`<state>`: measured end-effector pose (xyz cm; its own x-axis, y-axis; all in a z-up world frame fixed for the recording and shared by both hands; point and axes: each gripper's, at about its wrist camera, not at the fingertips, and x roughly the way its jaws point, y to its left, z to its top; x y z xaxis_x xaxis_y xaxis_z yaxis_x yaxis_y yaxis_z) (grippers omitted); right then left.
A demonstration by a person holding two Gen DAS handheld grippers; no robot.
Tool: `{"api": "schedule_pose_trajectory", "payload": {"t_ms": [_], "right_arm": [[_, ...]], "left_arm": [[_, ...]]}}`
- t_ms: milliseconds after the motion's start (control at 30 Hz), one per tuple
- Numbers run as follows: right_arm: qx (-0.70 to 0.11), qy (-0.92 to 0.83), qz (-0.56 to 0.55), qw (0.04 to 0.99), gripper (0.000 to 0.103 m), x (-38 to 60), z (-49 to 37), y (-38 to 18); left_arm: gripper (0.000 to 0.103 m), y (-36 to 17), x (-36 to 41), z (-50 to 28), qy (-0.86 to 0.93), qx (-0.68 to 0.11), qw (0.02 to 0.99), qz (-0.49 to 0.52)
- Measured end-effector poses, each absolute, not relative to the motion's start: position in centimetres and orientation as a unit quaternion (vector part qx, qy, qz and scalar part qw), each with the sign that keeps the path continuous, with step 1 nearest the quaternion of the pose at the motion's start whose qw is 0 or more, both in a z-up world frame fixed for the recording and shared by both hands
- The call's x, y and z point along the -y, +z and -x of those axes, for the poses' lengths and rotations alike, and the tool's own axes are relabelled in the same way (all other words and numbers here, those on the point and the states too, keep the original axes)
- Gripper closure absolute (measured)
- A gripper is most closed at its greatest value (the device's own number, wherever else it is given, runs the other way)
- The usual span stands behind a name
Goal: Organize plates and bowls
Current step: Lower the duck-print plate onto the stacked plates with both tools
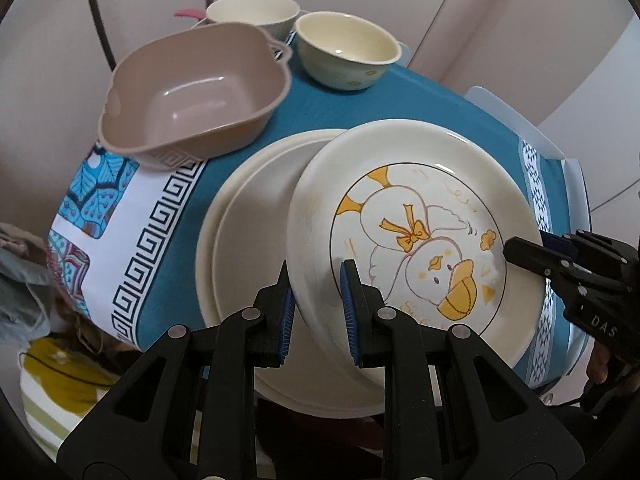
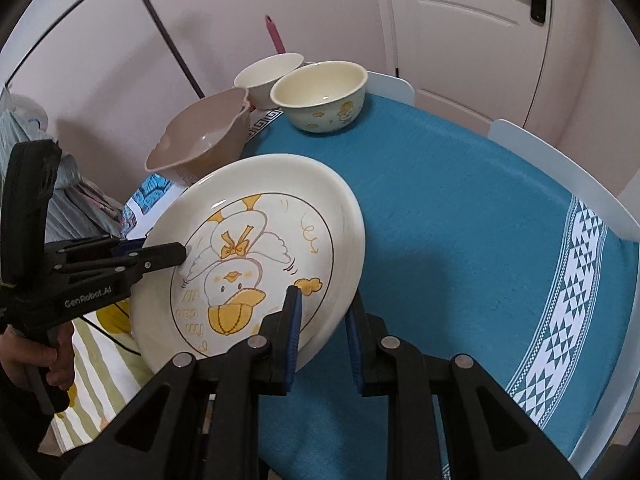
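Both hand-held grippers, left (image 1: 318, 312) and right (image 2: 322, 334), are clamped on opposite rims of the duck plate (image 1: 404, 236), held over the plain plates (image 1: 256, 240) near the counter's (image 2: 460, 216) left. Glazed ceramic: stiff, slick, breakable, so rim grips suit.

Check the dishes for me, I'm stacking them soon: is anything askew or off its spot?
The duck plate is held by its rim in both grippers, left gripper and right gripper, overlapping the plain plates off-centre. The pink basin overhangs the table edge. No spills or chips visible.
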<state>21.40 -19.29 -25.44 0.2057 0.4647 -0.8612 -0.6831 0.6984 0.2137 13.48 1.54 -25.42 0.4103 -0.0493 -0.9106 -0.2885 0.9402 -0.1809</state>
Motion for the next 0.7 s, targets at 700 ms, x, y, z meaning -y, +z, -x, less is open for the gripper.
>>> {"api": "schedule_pose_trajectory", "payload": {"t_ms": [700], "right_arm": [[-0.525,0.329,0.122,0.775,0.083,17.2,-18.8,-26.7]], "left_arm": [[0.083,-26.6,-0.6,-15.1,0.086,-0.578,0.812,-0.005]]}}
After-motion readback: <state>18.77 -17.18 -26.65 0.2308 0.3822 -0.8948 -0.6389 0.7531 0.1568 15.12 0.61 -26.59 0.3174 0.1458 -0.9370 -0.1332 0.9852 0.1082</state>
